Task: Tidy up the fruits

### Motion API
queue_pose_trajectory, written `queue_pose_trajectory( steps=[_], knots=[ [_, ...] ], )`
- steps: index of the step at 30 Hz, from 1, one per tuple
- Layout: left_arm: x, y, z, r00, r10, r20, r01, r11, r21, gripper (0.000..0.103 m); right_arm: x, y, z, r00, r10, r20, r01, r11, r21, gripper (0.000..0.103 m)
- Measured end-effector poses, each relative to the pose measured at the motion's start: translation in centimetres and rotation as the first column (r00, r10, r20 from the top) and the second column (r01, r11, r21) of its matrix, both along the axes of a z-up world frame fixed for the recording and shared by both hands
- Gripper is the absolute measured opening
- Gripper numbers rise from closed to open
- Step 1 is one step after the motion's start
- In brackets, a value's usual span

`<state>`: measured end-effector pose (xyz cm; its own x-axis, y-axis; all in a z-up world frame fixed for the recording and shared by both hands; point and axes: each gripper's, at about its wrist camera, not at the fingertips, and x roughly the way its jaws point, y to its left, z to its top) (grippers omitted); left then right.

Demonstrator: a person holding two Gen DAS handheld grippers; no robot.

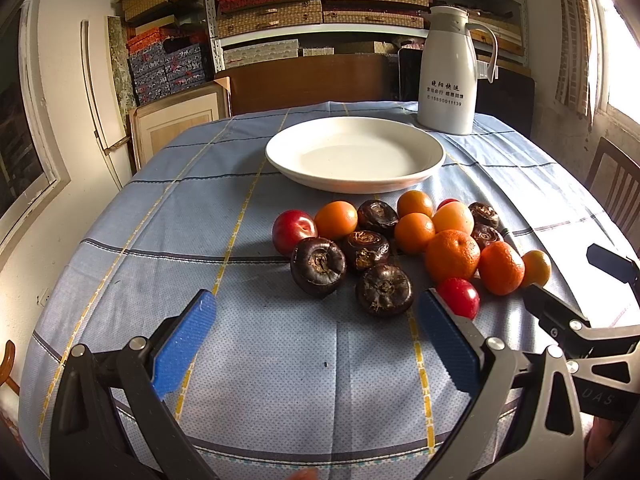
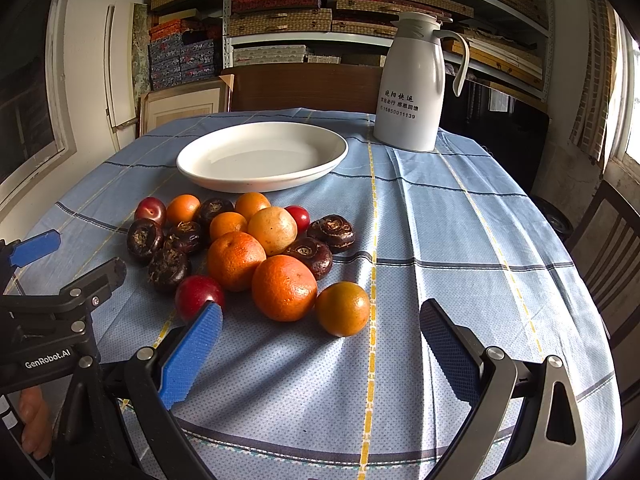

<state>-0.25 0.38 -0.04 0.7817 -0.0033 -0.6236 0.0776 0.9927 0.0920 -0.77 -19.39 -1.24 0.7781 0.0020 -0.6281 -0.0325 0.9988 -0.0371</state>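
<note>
We find the plate (image 1: 434,148) bare at frame centre; fruit pile (image 1: 400,248) untouched below it; left gripper (image 1: 316,320) and right gripper (image 2: 320,332) wide open, empty; nothing sorted yet

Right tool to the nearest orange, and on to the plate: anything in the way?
Nothing between the right tool and the nearest orange; only bare cloth. Toward the white plate, the rest of the fruit pile sits in between, so lift over it.

Grey metal shelving (image 1: 360,28) stacked with woven and red patterned boxes lines the back wall; bright windows (image 1: 624,60) flank the room, and a dark wooden slatted chair (image 2: 612,248) stands right
</note>
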Motion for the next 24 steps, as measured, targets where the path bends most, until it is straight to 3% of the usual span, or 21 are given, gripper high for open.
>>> queue_pose_trajectory(
  steps=[24],
  knots=[
    [0.04,-0.02,-0.33,1.0,0.001,-0.008,-0.001,1.0,-0.003,0.099,-0.12,0.14,0.08,1.0,0.001,0.001,-0.001,1.0,-0.002,0.1]
  ],
)
